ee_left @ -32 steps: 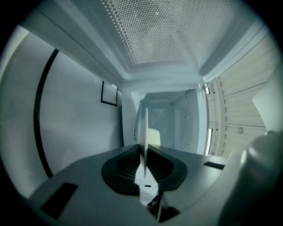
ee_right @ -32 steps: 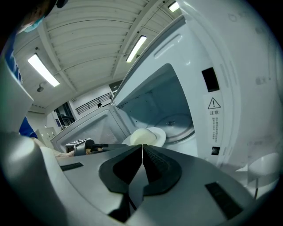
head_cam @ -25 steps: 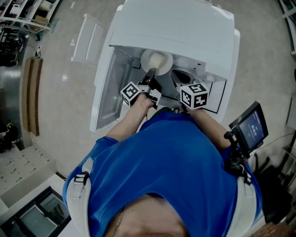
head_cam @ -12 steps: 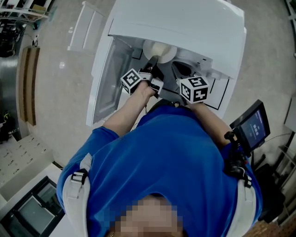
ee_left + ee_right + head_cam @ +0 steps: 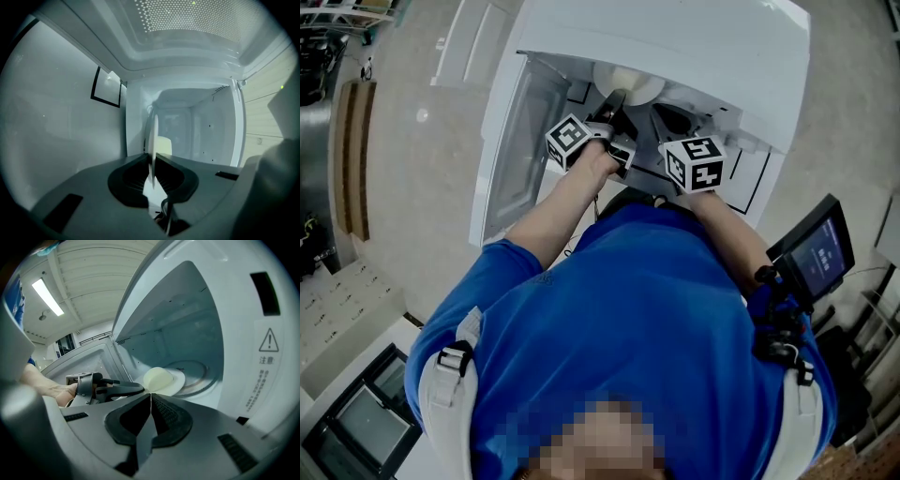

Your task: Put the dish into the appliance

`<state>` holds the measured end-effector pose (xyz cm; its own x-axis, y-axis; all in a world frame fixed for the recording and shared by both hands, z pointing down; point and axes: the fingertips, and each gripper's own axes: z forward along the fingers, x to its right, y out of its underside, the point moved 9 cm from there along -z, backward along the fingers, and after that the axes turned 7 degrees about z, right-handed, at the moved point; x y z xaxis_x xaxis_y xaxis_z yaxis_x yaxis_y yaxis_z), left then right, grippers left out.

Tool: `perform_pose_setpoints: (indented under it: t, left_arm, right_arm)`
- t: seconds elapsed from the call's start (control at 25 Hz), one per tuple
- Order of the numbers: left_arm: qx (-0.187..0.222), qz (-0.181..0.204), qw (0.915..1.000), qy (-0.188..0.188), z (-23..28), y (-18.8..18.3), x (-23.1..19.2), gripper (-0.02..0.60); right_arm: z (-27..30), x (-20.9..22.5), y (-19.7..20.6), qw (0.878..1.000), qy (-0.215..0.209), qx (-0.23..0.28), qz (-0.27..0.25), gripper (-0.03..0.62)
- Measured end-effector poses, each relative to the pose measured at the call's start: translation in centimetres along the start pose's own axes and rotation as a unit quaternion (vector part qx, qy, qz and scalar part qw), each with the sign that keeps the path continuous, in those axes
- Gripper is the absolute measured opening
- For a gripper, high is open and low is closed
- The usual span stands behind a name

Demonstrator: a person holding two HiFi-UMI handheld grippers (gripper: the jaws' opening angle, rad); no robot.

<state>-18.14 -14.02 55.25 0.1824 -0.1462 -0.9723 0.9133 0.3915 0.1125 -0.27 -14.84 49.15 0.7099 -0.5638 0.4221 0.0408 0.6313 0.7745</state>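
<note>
Head view: white appliance (image 5: 675,37) seen from above, its door (image 5: 520,141) swung open at the left. A person in a blue shirt reaches both arms toward the opening.

Left gripper (image 5: 152,161), by its own view: jaws clamped on the rim of the dish (image 5: 153,136). From here the dish shows edge-on as a thin white line between the jaws, running away from the gripper toward the back wall of the cavity. A pale mound (image 5: 163,145) sits on one face.

Right gripper view: the dish is a round white plate lying about level, inside the cavity and over the turntable (image 5: 204,373). Whether it touches the turntable cannot be told. The mound is smooth, domed and cream-coloured, off-centre toward the held edge. The left gripper comes in from the door side.

Right gripper (image 5: 150,397): jaws pressed together with nothing between them. It sits just outside the opening, right of the dish and apart from it.
</note>
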Motion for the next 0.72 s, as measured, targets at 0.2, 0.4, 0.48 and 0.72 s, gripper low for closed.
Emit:
perform_pose_setpoints:
  t: [0.2,0.4,0.48,0.72]
  left_arm:
    - [0.001,0.002,1.0,-0.004,0.4,-0.2,0.3,0.026]
    - [-0.003,0.005,1.0,-0.004,1.1,0.0,0.3,0.026]
    - [-0.003,0.006,1.0,-0.002,1.3,0.2,0.6,0.026]
    - [-0.002,0.007,0.9999,0.01,1.3,-0.8,-1.3,0.026]
  right_arm:
    - [0.5,-0.3,-0.4,1.0,0.002,-0.002,-0.01,0.004]
    - [1.0,-0.1,-0.5,1.0,0.003,-0.002,-0.015,0.003]
    - [0.9,0.0,-0.7,1.0,0.005,-0.002,-0.018,0.003]
    - [3.1,0.1,0.5,1.0,0.007,-0.01,-0.022,0.004]
